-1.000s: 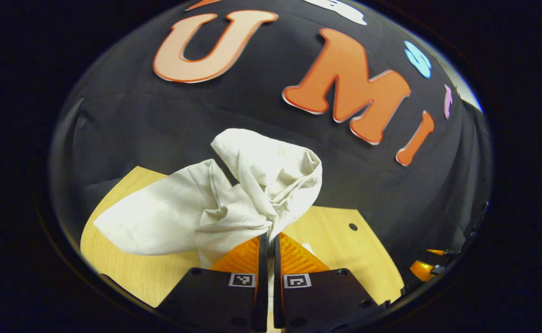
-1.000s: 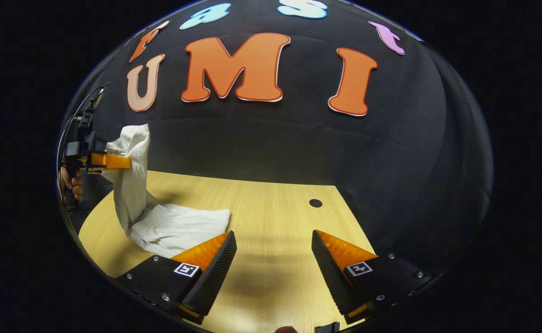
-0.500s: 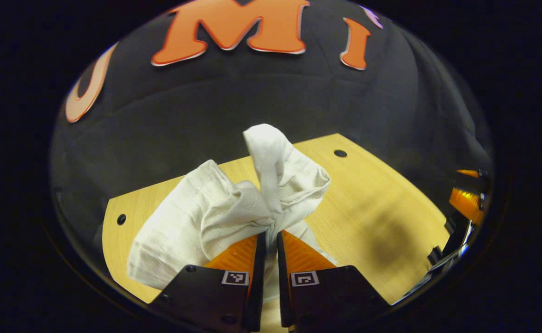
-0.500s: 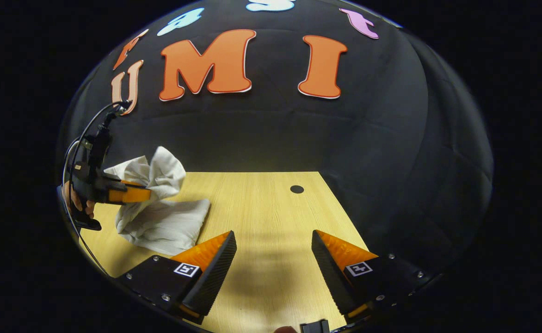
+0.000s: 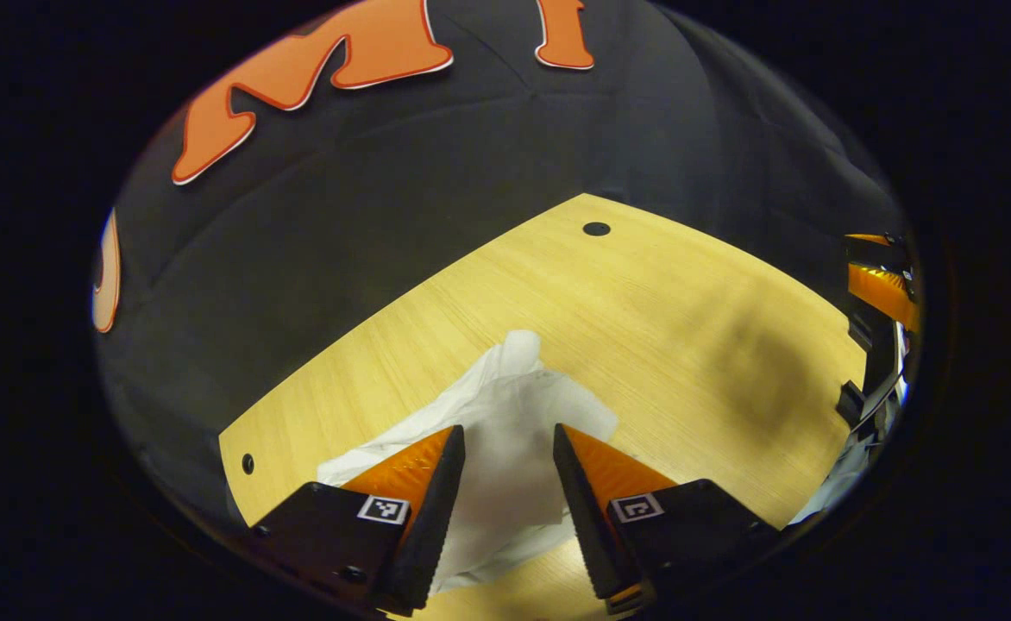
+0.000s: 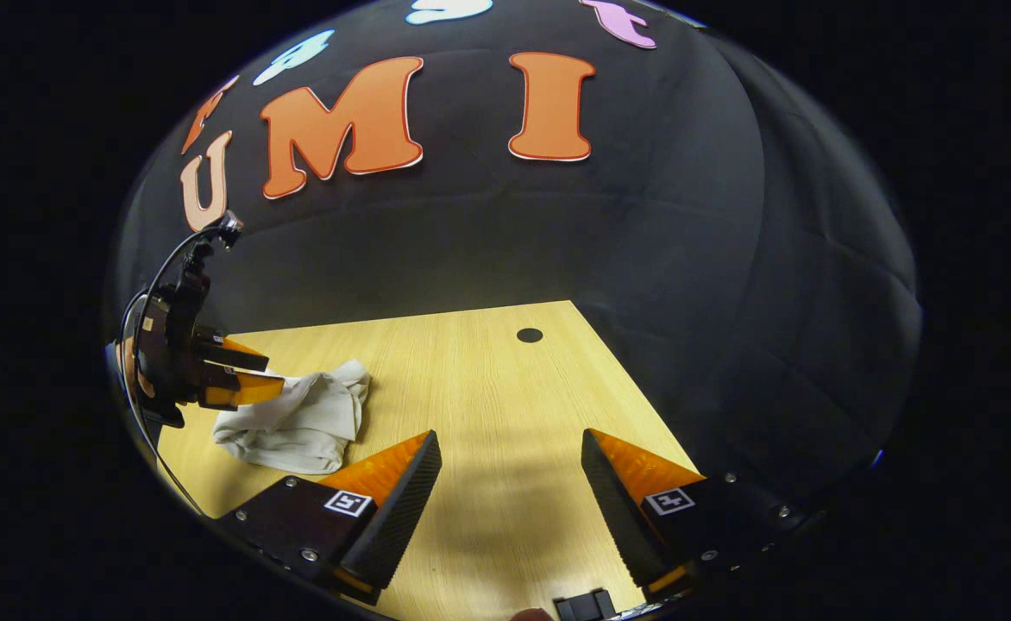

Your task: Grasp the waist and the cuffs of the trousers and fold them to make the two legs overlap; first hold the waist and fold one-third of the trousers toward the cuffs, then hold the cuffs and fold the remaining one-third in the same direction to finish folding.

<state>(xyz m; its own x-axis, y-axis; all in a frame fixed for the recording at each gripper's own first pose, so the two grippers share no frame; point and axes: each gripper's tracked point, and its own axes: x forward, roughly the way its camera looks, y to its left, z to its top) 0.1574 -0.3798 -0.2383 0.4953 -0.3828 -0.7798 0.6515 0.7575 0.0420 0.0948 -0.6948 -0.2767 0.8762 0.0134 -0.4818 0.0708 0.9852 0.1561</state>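
Observation:
The white trousers (image 5: 510, 431) lie in a rumpled, folded bundle on the wooden table (image 5: 643, 302). My left gripper (image 5: 505, 448) hovers just above them, open, with the cloth showing between its fingers and nothing held. In the right gripper view the same trousers (image 6: 298, 421) rest at the table's left side, and the left gripper (image 6: 242, 373) stands open beside them, held by a hand. My right gripper (image 6: 510, 457) is open over bare wood, well to the right of the trousers.
The table (image 6: 488, 388) has a small round hole (image 6: 529, 335) near its far edge and another hole (image 5: 248, 463) near its left corner. Black cloth walls close in behind the table. The right gripper (image 5: 881, 289) shows at the right edge of the left gripper view.
My left gripper has lowered the raised end of the trousers onto the bundle and opened, letting the cloth go. The right gripper has stayed open and hardly moved.

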